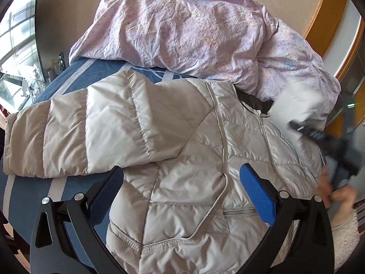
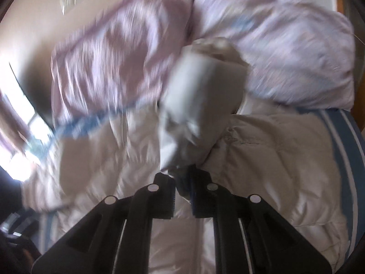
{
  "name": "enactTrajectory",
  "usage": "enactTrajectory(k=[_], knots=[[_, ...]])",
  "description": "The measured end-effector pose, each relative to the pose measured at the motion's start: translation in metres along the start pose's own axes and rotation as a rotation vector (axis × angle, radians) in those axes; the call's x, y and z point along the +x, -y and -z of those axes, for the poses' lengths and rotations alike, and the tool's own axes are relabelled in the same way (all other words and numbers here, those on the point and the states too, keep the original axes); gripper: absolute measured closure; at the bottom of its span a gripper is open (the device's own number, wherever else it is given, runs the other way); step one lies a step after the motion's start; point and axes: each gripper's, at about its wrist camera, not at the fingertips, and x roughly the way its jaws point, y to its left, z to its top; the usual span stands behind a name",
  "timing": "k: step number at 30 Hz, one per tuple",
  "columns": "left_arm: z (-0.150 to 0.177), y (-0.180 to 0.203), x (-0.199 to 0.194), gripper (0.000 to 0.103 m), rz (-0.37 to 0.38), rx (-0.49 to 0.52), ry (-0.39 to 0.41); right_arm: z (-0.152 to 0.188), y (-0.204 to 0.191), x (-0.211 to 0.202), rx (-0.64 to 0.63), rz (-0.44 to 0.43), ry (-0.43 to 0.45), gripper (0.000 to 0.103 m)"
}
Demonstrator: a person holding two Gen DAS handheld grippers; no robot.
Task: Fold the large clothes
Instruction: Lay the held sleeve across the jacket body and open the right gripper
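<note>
A pale beige quilted puffer jacket [image 1: 182, 150] lies front up on a blue striped bed sheet [image 1: 34, 191], its one sleeve [image 1: 68, 134] stretched out to the left. My left gripper [image 1: 181, 175] is open and empty just above the jacket's lower body. My right gripper [image 2: 182, 182] is shut on the jacket's other sleeve [image 2: 200, 91] and holds it lifted above the jacket [image 2: 273, 155]; this view is motion-blurred. The right gripper also shows blurred in the left wrist view [image 1: 305, 130], with the raised sleeve [image 1: 296, 105].
A crumpled lilac duvet [image 1: 194, 29] is heaped at the far side of the bed, also in the right wrist view [image 2: 285, 45]. A beige wall lies behind, a window [image 1: 16, 45] at far left, wooden furniture [image 1: 330, 18] at right.
</note>
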Motion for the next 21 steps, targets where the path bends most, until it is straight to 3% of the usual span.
enactTrajectory(k=[1,6,13,17,21], knots=[[0.0,-0.002,0.0,0.001,0.002,-0.001,-0.002,0.005,-0.007,0.012,-0.026,0.021,-0.029,0.091],[0.001,-0.008,-0.001,0.001,0.011,-0.009,0.0,0.027,-0.041,0.037,-0.173,0.113,-0.115,0.069],[0.0,-0.019,-0.001,0.001,0.022,-0.025,-0.01,0.033,-0.051,0.048,-0.196,0.108,-0.176,0.05],[0.001,-0.028,-0.001,0.001,0.021,-0.045,-0.021,0.037,-0.061,0.067,-0.253,0.101,-0.251,0.029],[0.002,-0.038,-0.007,0.001,0.012,-0.065,-0.011,0.035,-0.064,0.055,-0.221,0.046,-0.233,0.029]])
